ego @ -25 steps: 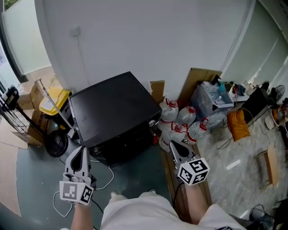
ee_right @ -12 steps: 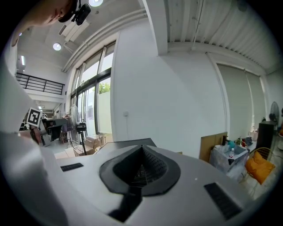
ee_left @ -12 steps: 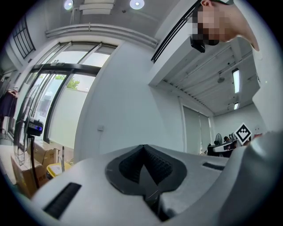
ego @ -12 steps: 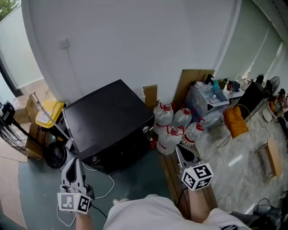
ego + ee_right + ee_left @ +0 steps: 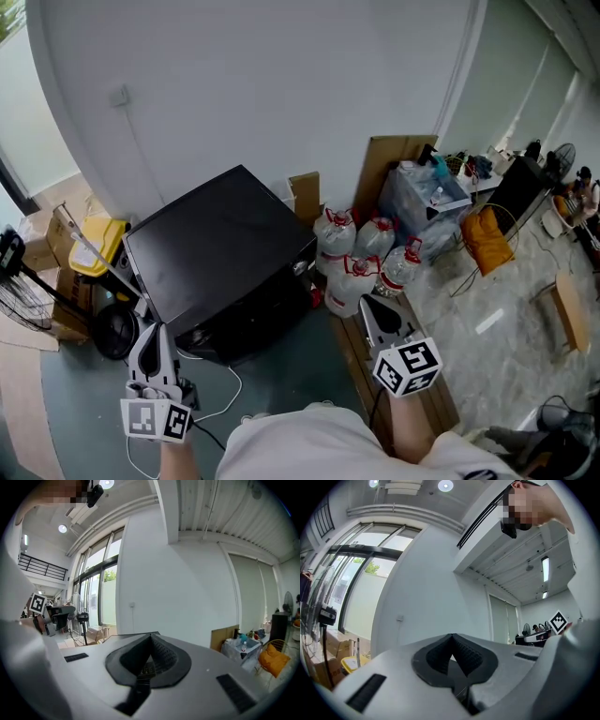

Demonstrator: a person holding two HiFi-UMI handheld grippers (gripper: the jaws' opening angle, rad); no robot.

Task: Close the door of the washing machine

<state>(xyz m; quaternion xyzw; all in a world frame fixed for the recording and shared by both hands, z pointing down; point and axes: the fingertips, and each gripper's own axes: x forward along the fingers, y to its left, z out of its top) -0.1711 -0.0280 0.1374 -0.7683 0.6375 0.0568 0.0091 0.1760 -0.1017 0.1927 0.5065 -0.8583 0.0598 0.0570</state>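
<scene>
Left gripper (image 5: 152, 330) sits lower left of the head view, jaws together w/ nothing btwn them; its own view (image 5: 451, 637) shows the pads meeting at the tip, only wall beyond. Right gripper (image 5: 369, 304) is lower centre-right, jaws likewise pressed together & empty, same in its own view (image 5: 151, 636). Both point toward the washing machine (image 5: 220, 253), a black box centre-left of the frame against the white wall (image 5: 281, 84). Neither touches it: the left gripper's tip is just off the front lower-left corner, the right gripper is off to the machine's right side. From above mostly the top shows; the front face is dark & the door can't be made out. A white cable (image 5: 220, 389) loops on the floor (image 5: 281, 375) near the left gripper. Just right of the machine stands a cluster of clear water jugs (image 5: 352, 258) w/ red handles, touching each other; fill level can't be read. Behind them, toward upper right, a clear plastic bin (image 5: 422, 202) is packed w/ bottles & misc items. A cardboard sheet (image 5: 389, 159) leans on the wall behind it, and an orange bag (image 5: 487, 239) lies just right of the bin. Left of the machine is a yellow container (image 5: 98, 234), contents not visible, w/ cardboard boxes (image 5: 66, 305) near the left edge.
</scene>
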